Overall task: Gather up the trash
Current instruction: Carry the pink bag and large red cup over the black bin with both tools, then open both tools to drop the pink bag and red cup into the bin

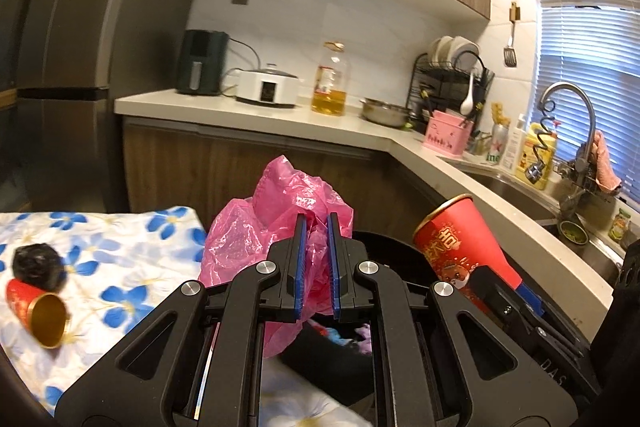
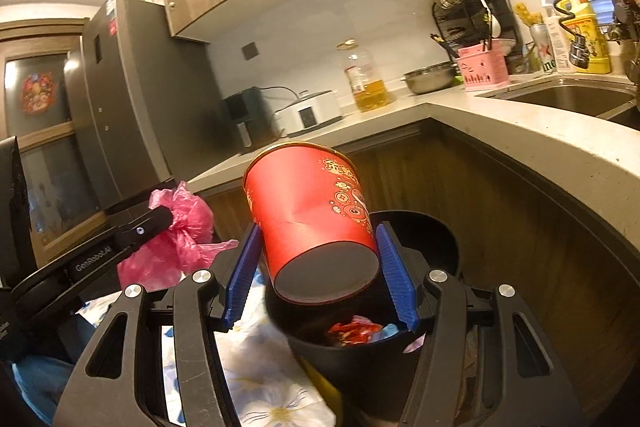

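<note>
— Two grippers up over the bin (image 2: 436,243) at once! What has the left gripper (image 1: 317,263) got?

— A crumpled pink bag (image 1: 256,227), pinched tight between its blue pads (image 1: 300,267), hanging just above the bin's near edge beside the flowered tablecloth (image 1: 120,267).

— And the right gripper (image 2: 320,275)?

— Clamped on a red cup (image 2: 308,211), squeezed near its base, the side creased, mouth tilted up and away, right above the open bin. Red wrappers (image 2: 352,333) lie inside.

— Anything left on the cloth?

— Yes, another red cup (image 1: 36,311) on its side, gold inside showing, touching a black wad (image 1: 38,265). Behind, the counter (image 1: 248,115) carries an oil bottle (image 1: 330,79) and a white cooker (image 1: 267,87).
</note>
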`<state>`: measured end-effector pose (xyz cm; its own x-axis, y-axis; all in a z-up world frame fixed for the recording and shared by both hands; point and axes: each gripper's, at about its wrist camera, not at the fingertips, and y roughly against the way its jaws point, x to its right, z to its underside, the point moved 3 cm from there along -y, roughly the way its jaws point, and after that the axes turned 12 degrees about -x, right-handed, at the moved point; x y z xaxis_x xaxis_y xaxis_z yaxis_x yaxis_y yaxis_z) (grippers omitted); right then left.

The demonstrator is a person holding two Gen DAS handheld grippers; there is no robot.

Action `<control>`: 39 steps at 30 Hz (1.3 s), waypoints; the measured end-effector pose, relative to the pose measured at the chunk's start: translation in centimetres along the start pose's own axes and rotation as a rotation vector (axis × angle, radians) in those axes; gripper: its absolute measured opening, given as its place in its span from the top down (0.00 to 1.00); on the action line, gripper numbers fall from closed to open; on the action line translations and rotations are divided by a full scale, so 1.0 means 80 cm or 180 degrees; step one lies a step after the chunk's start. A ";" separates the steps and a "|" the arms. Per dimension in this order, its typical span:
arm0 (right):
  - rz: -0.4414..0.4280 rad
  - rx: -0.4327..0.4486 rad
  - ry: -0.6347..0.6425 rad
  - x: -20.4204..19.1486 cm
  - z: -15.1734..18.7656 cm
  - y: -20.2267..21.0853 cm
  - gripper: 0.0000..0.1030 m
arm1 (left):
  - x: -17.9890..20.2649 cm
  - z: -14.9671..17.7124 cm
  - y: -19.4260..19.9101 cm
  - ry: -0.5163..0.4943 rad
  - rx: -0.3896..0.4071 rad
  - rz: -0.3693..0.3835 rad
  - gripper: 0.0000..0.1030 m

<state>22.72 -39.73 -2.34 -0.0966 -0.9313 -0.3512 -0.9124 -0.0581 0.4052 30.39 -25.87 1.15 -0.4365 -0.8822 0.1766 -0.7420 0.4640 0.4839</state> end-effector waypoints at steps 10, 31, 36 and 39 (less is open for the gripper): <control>0.0065 -0.0046 -0.0106 0.032 -0.009 -0.018 0.44 | 0.031 -0.002 -0.048 -0.0112 -0.0119 0.0049 0.90; 0.0106 -0.0146 -0.0244 0.065 -0.011 -0.037 0.35 | 0.039 0.011 -0.098 -0.0105 -0.0328 0.0289 0.61; 0.0131 -0.0146 -0.0260 0.068 -0.009 -0.031 0.34 | 0.032 0.016 -0.099 -0.0012 -0.0367 0.0337 0.40; 0.0119 -0.0161 -0.0234 0.065 -0.006 -0.027 0.34 | 0.023 0.017 -0.088 0.0034 -0.0322 0.0226 0.31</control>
<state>24.39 -44.59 -4.63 -0.1608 -0.9043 -0.3954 -0.8866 -0.0437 0.4606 34.10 -30.69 -3.13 -0.4802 -0.8485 0.2224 -0.6541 0.5153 0.5538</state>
